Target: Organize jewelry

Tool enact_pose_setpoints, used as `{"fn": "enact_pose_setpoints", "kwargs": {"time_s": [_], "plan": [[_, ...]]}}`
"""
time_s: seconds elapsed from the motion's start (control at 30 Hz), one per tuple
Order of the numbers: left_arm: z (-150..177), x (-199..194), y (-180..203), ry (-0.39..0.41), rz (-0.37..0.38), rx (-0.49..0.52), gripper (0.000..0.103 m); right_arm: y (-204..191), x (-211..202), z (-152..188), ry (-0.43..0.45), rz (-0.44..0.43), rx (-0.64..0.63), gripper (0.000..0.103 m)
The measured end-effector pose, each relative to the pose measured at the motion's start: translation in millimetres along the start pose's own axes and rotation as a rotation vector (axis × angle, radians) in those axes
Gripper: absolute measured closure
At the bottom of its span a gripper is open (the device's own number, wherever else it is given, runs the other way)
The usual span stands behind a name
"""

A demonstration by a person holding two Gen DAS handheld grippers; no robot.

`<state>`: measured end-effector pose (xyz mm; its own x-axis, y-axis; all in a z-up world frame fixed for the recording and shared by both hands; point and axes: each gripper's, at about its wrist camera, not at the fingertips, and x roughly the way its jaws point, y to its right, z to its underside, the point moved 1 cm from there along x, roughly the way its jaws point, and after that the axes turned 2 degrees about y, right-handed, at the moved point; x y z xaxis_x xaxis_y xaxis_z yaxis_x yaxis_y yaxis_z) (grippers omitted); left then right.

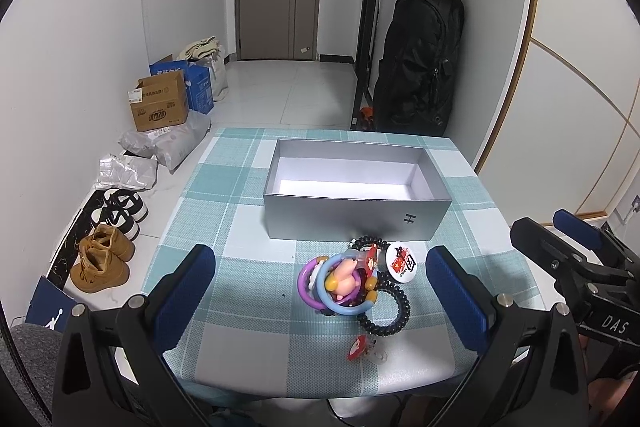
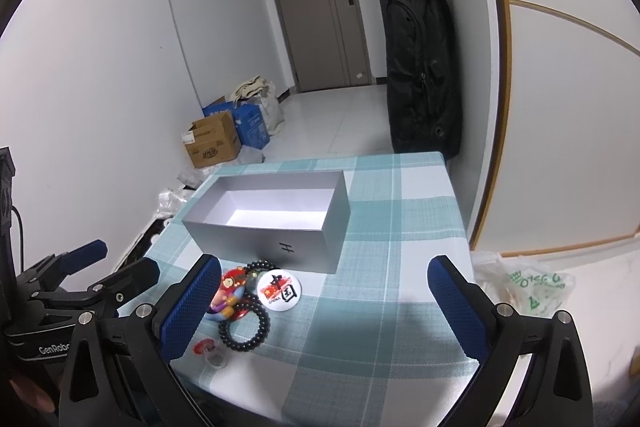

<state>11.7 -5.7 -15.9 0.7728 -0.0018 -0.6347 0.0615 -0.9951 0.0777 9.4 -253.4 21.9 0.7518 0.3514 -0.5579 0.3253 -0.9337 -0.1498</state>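
Note:
An open, empty silver box [image 1: 356, 221] [image 2: 256, 239] stands on the checked tablecloth. In front of it lies a pile of trinkets: a pink figure [image 1: 346, 277] inside purple and blue rings [image 1: 310, 287], a black bead bracelet [image 1: 390, 313] [image 2: 246, 327], a round white China badge [image 1: 402, 263] [image 2: 280, 289], and a small red charm [image 1: 358, 347] [image 2: 206, 347]. My left gripper [image 1: 320, 291] is open, its fingers either side of the pile and above it. My right gripper [image 2: 324, 301] is open and empty, right of the pile.
The table [image 1: 240, 307] fills the near field; its front edge is close to me. Shoes [image 1: 104, 259], cardboard boxes [image 1: 160, 103] and bags lie on the floor at left. A black bag [image 1: 420, 59] hangs at the back right. A plastic bag [image 2: 528, 287] lies right of the table.

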Motion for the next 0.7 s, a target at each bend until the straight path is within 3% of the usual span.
{"fn": "enact_pose_setpoints", "kwargs": {"time_s": [0.7], "plan": [[4.4, 3.1, 4.0, -0.008, 0.025, 0.019, 0.001, 0.6, 1.1, 0.0, -0.006, 0.000, 0.011, 0.000]]}}
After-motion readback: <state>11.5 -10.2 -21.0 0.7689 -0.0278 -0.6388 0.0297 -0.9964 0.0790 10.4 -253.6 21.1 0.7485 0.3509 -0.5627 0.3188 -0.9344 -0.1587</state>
